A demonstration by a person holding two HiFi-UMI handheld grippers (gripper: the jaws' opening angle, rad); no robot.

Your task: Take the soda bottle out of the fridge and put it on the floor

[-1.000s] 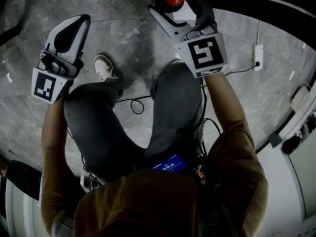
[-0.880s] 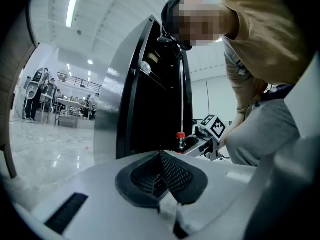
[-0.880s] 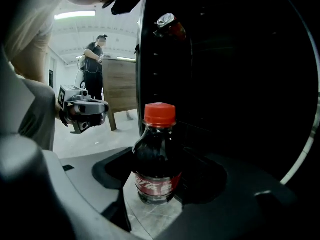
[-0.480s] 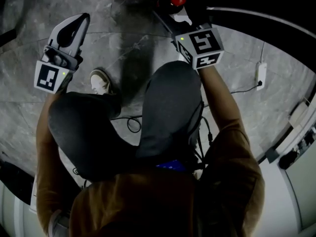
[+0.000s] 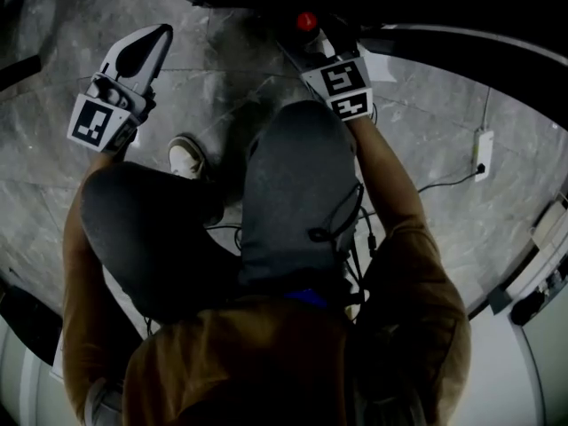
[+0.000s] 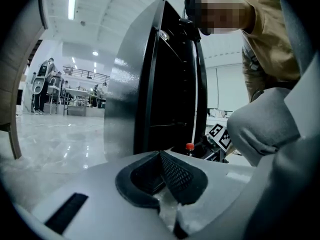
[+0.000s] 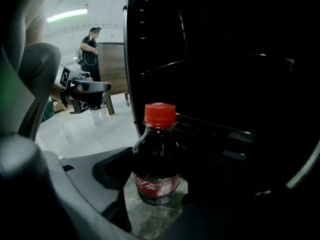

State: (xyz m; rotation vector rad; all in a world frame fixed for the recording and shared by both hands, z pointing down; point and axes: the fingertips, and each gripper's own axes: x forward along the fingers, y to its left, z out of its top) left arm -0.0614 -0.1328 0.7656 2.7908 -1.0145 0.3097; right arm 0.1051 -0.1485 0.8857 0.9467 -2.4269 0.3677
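The soda bottle [image 7: 157, 159] is dark with a red cap and a red label. It stands upright with its base on the grey stone floor, just in front of the open black fridge [image 7: 225, 84]. My right gripper [image 7: 159, 186] is shut on its lower body, one pad on each side. In the head view only the red cap [image 5: 306, 21] shows, beyond the right gripper [image 5: 308, 39]. My left gripper [image 5: 155, 35] hangs shut and empty over the floor at the left. From the left gripper view [image 6: 167, 194] the cap [image 6: 190, 147] shows beside the fridge [image 6: 165, 84].
The person crouches, with knees and a white shoe [image 5: 186, 155] between the two grippers. A power strip [image 5: 482, 149] and cables lie on the floor at the right. A wooden cabinet [image 7: 112, 69] and a standing person [image 7: 90, 46] are far behind.
My right gripper has moved forward and down with the bottle, toward the floor in front of the fridge. The person has crouched lower. The left gripper has barely moved.
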